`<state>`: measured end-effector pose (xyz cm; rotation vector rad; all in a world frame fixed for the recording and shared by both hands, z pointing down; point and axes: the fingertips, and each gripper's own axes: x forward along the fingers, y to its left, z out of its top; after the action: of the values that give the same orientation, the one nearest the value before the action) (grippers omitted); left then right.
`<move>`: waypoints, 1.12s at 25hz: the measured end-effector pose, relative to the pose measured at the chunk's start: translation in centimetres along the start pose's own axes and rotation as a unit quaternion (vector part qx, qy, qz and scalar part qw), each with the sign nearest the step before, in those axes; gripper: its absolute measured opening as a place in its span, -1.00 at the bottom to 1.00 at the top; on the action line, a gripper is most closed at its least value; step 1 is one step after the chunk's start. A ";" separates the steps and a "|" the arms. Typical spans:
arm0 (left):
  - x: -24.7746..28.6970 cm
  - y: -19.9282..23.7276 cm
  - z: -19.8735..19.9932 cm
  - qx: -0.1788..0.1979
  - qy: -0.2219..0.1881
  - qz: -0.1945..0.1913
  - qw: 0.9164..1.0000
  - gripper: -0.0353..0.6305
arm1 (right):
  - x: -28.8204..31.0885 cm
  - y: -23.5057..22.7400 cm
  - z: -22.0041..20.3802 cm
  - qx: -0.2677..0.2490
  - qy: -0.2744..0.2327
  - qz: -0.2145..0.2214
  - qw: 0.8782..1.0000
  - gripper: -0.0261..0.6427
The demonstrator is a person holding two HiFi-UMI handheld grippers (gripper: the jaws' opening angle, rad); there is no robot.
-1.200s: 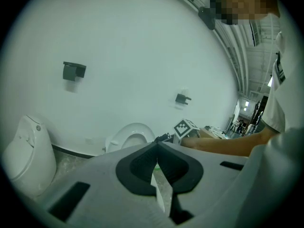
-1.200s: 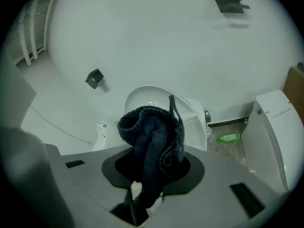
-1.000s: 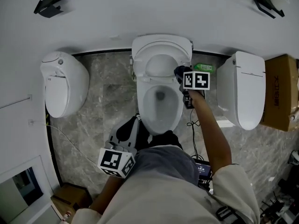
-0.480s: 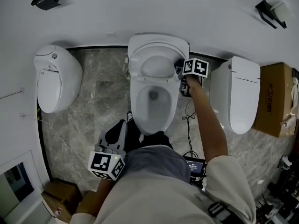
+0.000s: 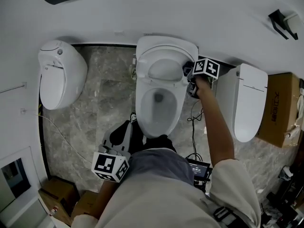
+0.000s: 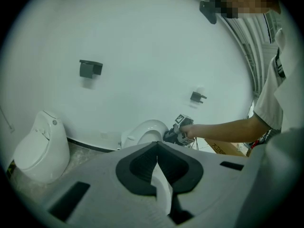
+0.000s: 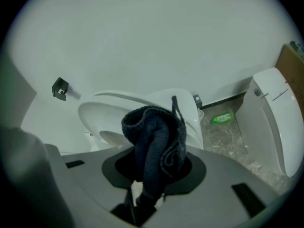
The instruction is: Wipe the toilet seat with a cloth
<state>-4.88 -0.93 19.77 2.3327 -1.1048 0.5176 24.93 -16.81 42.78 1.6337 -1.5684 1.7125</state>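
A white toilet stands in the middle with its lid raised and its seat down around the bowl. My right gripper is at the back right of the seat, beside the lid's hinge, shut on a bunched dark blue cloth. The cloth hangs at the seat's rim; whether it touches I cannot tell. In the right gripper view the toilet lies just beyond the cloth. My left gripper hangs low by the person's body in front of the bowl. It is shut with nothing in it.
A second toilet stands at the left and a third close at the right. A cardboard box sits beyond the right one. A green bottle and cables lie on the marble floor. Boxes fill the near left corner.
My right gripper has carried the cloth from the seat's right side back toward the hinge and rolled a little. The left gripper has hardly shifted.
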 end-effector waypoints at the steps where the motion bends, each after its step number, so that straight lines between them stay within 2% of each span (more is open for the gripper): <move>1: 0.0 0.0 0.1 -0.001 0.000 -0.001 1.000 -0.87 | -0.1 0.2 0.0 0.000 0.001 -0.001 1.000 -0.62; 16: -1.0 2.0 1.1 -0.021 -0.014 -0.004 1.000 -0.87 | -1.3 4.3 1.4 -0.017 -0.001 0.002 1.000 -0.62; 23: -1.9 3.1 1.0 -0.029 -0.022 -0.005 0.999 -0.87 | -1.9 7.3 1.9 -0.040 -0.005 0.017 0.999 -0.62; 28: -2.1 4.1 1.0 -0.031 -0.022 -0.008 0.999 -0.87 | -1.8 8.5 2.1 -0.036 -0.016 0.027 0.999 -0.62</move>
<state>-9.28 -2.47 18.95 2.3067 -1.1062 0.4226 19.78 -20.74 36.70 1.6056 -1.6830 1.6440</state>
